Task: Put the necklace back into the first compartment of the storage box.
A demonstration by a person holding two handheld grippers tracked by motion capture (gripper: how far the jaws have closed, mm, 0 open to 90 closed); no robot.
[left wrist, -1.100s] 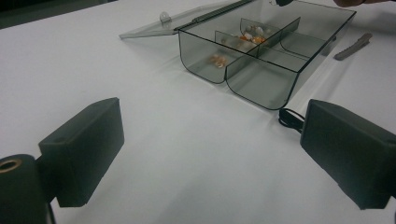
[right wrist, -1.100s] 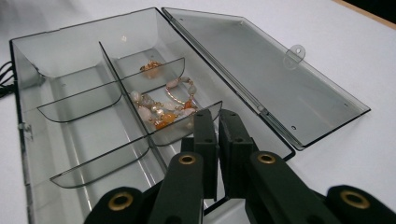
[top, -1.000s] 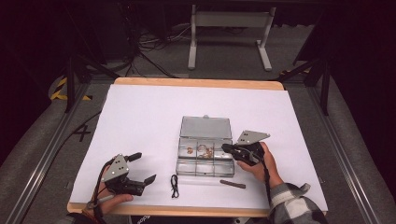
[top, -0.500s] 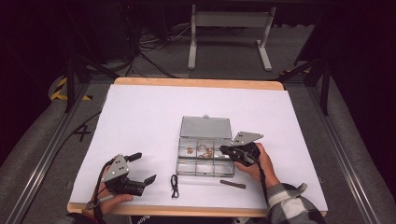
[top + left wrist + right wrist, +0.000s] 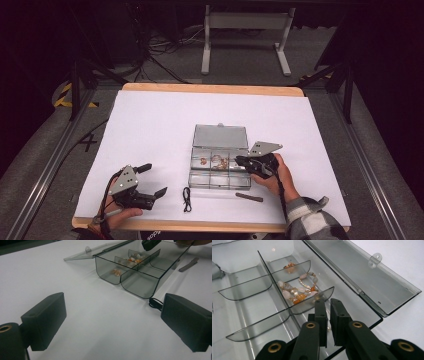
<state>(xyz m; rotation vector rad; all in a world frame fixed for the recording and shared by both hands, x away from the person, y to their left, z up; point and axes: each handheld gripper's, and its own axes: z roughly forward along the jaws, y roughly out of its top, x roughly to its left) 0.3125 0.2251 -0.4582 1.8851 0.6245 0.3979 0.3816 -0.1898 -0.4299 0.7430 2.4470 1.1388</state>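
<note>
1 beaded bracelet (image 5: 298,291) lies in a middle compartment of the clear divided box (image 5: 218,176), lid open, on the tabletop (image 5: 150,125). Right tool (image 5: 328,315) sits over the box edge, jaws nearly closed, gripping nothing visible. Left tool (image 5: 152,181) rests open, well apart.

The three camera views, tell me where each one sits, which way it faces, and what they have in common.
High view: above the person's table edge, looking forward and down; both forearms and hands show, left gripper, right gripper.
Left gripper view: low over the table, facing the clear box; its spread fingers show.
Right gripper view: above the box, looking into the compartment with the beaded jewelry; its nearly closed fingers show.
Shared: the box.
</note>
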